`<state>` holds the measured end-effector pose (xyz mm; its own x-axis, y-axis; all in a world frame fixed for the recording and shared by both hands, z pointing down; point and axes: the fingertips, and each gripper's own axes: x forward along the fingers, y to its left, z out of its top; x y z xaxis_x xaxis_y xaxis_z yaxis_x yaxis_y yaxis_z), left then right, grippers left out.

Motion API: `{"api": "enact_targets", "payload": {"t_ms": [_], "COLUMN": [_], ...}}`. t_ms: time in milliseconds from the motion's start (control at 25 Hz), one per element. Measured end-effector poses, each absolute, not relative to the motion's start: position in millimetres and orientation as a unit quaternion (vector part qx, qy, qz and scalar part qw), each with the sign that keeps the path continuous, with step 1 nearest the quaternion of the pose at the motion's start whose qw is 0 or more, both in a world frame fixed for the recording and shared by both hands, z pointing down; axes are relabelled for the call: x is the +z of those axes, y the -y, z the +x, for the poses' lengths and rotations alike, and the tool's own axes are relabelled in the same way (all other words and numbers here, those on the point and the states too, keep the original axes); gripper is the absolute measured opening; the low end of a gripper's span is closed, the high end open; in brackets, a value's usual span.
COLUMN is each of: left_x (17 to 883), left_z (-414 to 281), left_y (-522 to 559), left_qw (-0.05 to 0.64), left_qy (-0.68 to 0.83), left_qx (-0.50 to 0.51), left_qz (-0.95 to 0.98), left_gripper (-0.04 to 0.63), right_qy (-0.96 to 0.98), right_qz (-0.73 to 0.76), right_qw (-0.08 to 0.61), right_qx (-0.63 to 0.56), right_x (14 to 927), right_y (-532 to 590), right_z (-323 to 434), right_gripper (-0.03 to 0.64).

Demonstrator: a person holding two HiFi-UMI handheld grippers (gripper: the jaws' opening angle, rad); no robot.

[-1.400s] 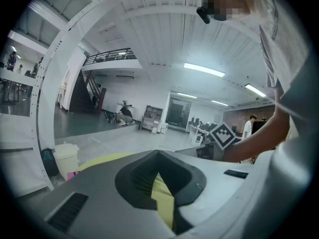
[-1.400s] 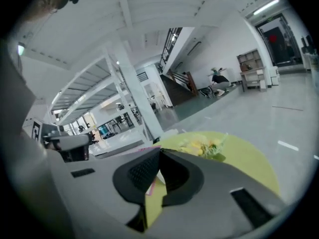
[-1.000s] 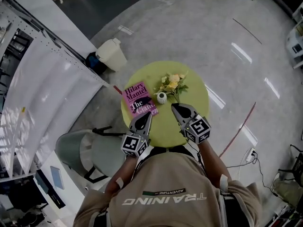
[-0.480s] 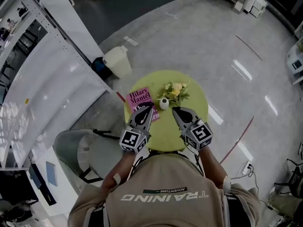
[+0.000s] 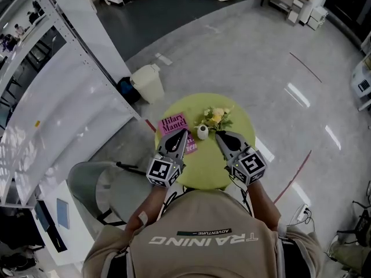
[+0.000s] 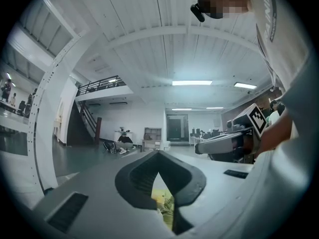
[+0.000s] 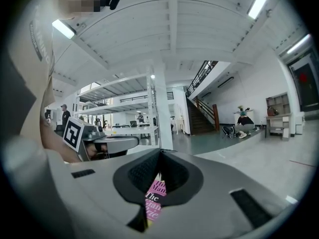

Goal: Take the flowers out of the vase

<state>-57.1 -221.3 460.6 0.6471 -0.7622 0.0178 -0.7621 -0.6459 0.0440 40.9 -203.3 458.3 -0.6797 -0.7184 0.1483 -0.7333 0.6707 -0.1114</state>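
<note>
Left gripper [image 5: 180, 134] and right gripper [image 5: 219, 135] hover over the counter's [image 5: 240, 122] near edge, fingers clenched on nothing. Reaching in shut could topple the vase [image 5: 202, 132] and flowers [image 5: 214, 116].

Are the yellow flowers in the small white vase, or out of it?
Out, it seems: the yellow flowers lie on the round green table beside the small white vase, whose mouth looks empty.

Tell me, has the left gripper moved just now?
Yes: in the head view the left gripper has crept up over the pink book, now covering its lower half.
</note>
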Motion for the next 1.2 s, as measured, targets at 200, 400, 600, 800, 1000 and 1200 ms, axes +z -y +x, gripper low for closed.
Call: {"api": "enact_targets", "payload": {"t_ms": [200, 400, 600, 800, 1000, 1200], "left_x": [448, 446, 448, 451, 455, 461], "left_z": [-58, -64, -64, -68, -72, -72], "left_y": [223, 221, 217, 215, 215, 216], "left_qw": [0.007, 0.005, 0.002, 0.001, 0.004, 0.008], "left_qy": [0.428, 0.433, 0.431, 0.435, 0.440, 0.442], "left_qx": [0.001, 0.003, 0.007, 0.006, 0.010, 0.012], "left_qz": [0.904, 0.902, 0.902, 0.900, 0.898, 0.897], "left_gripper": [0.002, 0.002, 0.002, 0.002, 0.002, 0.002], "right_qy": [0.910, 0.908, 0.907, 0.906, 0.906, 0.903], "right_qz": [0.404, 0.411, 0.412, 0.416, 0.415, 0.419], "right_qw": [0.046, 0.046, 0.045, 0.031, 0.035, 0.037], "right_qx": [0.075, 0.076, 0.072, 0.073, 0.072, 0.081], "right_x": [452, 453, 454, 453, 454, 463], "right_y": [204, 204, 201, 201, 201, 202], "right_z": [46, 48, 47, 46, 47, 51], "right_gripper": [-0.002, -0.002, -0.002, -0.002, -0.002, -0.002]}}
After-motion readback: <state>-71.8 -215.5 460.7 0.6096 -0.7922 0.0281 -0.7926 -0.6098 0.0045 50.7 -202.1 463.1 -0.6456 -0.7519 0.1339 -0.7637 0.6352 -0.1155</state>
